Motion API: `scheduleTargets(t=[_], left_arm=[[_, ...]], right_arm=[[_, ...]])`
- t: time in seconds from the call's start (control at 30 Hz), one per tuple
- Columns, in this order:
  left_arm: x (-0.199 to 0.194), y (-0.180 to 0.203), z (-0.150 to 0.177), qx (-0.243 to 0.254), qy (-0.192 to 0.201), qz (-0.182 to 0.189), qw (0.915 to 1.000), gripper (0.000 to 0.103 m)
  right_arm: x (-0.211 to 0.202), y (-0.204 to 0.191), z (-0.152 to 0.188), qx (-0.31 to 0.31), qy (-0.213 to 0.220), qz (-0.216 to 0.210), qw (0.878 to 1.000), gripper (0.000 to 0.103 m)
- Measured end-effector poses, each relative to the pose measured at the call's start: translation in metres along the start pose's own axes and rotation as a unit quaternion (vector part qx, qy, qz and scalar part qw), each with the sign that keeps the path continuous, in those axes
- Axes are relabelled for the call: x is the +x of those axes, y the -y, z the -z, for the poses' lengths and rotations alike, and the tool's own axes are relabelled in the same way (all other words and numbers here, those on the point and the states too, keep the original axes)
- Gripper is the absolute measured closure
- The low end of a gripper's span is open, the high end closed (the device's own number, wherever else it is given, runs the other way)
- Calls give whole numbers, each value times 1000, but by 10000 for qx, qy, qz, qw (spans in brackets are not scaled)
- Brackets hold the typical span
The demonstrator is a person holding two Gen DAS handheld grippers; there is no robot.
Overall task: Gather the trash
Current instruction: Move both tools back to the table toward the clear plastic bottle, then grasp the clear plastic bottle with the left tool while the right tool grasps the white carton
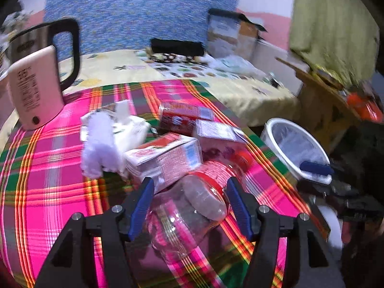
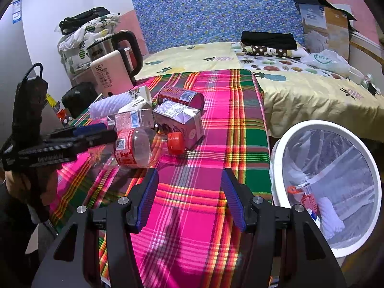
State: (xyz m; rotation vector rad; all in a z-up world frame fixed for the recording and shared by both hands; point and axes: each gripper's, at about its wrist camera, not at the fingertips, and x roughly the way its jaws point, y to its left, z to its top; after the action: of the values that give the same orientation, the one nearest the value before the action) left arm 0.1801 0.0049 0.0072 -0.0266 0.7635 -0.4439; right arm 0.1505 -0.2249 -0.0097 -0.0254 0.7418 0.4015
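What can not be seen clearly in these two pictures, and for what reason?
- Left wrist view: motion blur makes the print on the cartons unreadable.
- Left wrist view: whether the left gripper pads touch the clear bottle cannot be told; the bottle hides their inner faces.
- Right wrist view: the bin bottom is cut off by the right gripper and the frame edge.
- Right wrist view: the can label is too small to read.

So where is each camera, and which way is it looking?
Left wrist: sits on the left hand-held gripper, looking down its blue fingers at the clear plastic bottle between them.
Right wrist: sits on the right hand-held gripper, open over bare plaid tablecloth; the left hand-held gripper shows at its left.
Both show the bottle, juice cartons, kettle and white trash bin.
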Motion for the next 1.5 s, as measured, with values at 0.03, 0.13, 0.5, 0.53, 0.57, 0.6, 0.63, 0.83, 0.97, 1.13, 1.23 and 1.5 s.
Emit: scheduleTargets(t=[0.03, 0.13, 0.5, 0.53, 0.57, 0.6, 0.63, 0.83, 0.97, 1.13, 1.23, 1.5], left_arm=[[-1, 5, 3, 120, -46, 47, 9999, 38], [-6, 19, 11, 399, -158, 113, 9990, 38], [8, 47, 19, 575, -485, -134, 9971, 37], [11, 47, 19, 485, -521, -174, 9973, 37], [13, 47, 20, 368, -534, -220, 9977, 37], [14, 46, 20, 257, -544, -245, 9979, 37], [16, 45, 22, 141, -576, -280, 9978, 39], [8, 44, 34, -244, -390, -411, 9981, 40], [-5, 43, 40, -380, -197, -457, 9980, 40], [-21, 35, 40, -559, 39, -560, 9969, 40], [-26, 28, 38, -669, 137, -660, 9955, 40], [-32, 11, 24, -839, 364, -867, 9920, 40]], right_arm=[[0, 0, 0, 8, -3, 0, 10000, 47], [0, 1, 2, 17, -3, -32, 10000, 47], [-12, 5, 8, 72, 60, -17, 10000, 47], [-12, 5, 9, 83, 60, -8, 9999, 47], [-12, 6, 9, 97, 58, 2, 9999, 47], [-13, 7, 10, 106, 56, 9, 9999, 47], [-13, 7, 10, 111, 54, 12, 9999, 47], [-13, 6, 11, 112, 63, 13, 9999, 47], [-12, 6, 10, 82, 54, 8, 10000, 47], [-6, 4, 6, 8, 6, -1, 10000, 47], [-2, 1, 3, -97, -17, -2, 10000, 47], [19, -4, -18, -457, -81, -21, 9989, 47]])
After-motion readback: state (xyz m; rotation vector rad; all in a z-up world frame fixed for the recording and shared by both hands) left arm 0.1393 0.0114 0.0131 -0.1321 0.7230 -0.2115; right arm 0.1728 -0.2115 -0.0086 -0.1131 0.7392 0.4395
